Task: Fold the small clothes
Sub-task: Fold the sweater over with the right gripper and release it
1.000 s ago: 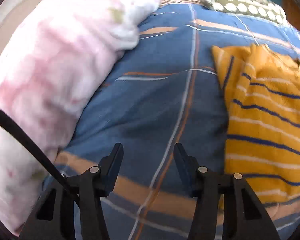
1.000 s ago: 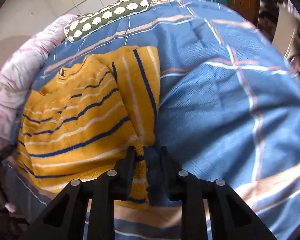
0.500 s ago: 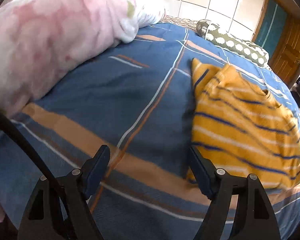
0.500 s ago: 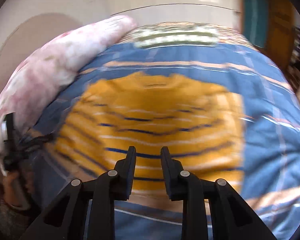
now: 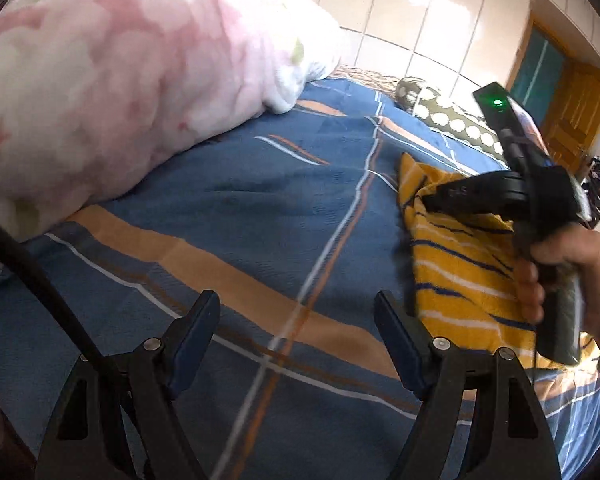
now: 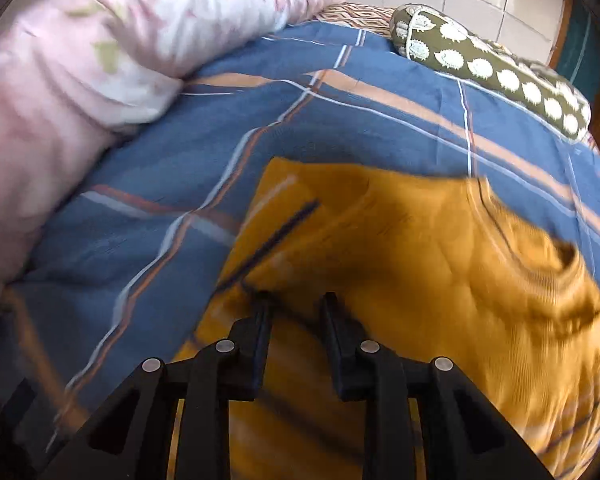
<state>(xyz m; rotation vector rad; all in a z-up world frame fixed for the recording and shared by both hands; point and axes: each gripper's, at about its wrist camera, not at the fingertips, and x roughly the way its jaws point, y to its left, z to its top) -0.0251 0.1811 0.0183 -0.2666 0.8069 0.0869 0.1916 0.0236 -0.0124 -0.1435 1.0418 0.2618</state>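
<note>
A small yellow sweater with blue and white stripes point(image 5: 460, 272) lies on the blue plaid bedspread point(image 5: 260, 220), with both sleeves folded in. My left gripper point(image 5: 298, 320) is open and empty, low over the bedspread to the left of the sweater. My right gripper point(image 6: 294, 312) hovers just above the sweater's upper left part point(image 6: 380, 248), jaws a narrow gap apart with no cloth between them. It also shows in the left wrist view point(image 5: 432, 200), held by a hand above the sweater. The right wrist view is motion-blurred.
A large pink-and-white duvet roll point(image 5: 120, 88) lies along the left side of the bed. A green bolster with white spots point(image 6: 500, 64) lies at the far edge. A tiled wall and a wooden door point(image 5: 576, 116) stand beyond.
My right gripper let go of the right sleeve after folding it over and swung left over the sweater's upper left. My left gripper opened wider and pulled back and up.
</note>
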